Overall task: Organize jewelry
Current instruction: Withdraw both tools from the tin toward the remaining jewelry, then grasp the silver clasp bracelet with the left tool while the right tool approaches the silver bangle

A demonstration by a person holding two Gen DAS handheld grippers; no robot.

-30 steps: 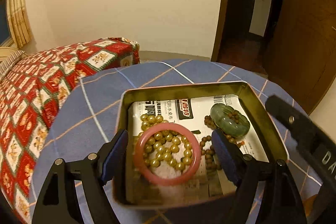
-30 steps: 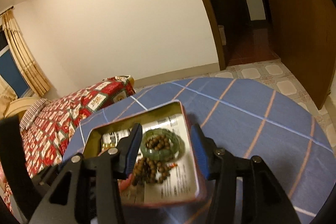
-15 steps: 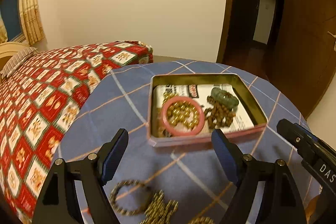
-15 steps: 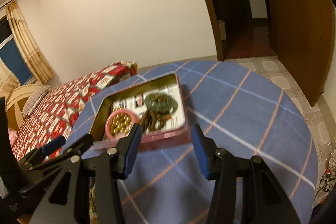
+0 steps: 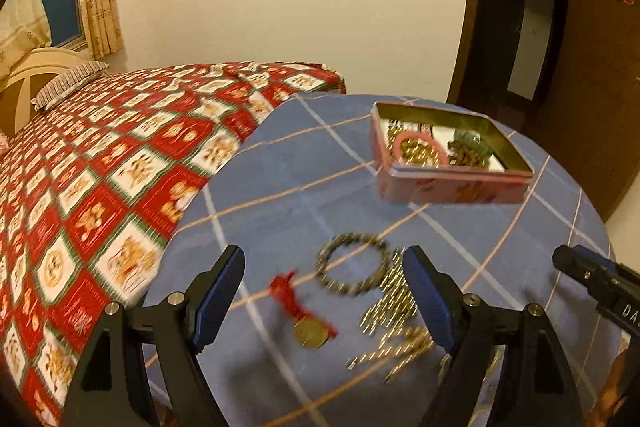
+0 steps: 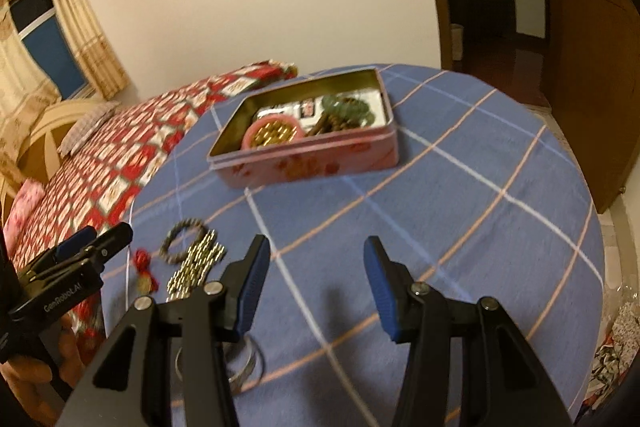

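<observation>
A pink tin [image 5: 452, 187] is sitting open well beyond the left fingers [image 5: 218, 293], holding a pink bangle [image 5: 418, 149] ringed around gold beads [image 6: 272, 134], with brown beads [image 5: 464, 157] and a green bangle [image 6: 348, 107] lying beside it. A dark bead bracelet [image 5: 352, 269] is lying flat between those fingertips, with a red-tasselled gold coin [image 5: 308, 331] just nearer them and a gold chain [image 5: 394, 311] trailing by the right-hand finger. A silver bangle [image 6: 252, 367] is lying flat, partly hidden under the right gripper's left finger [image 6: 250, 283].
</observation>
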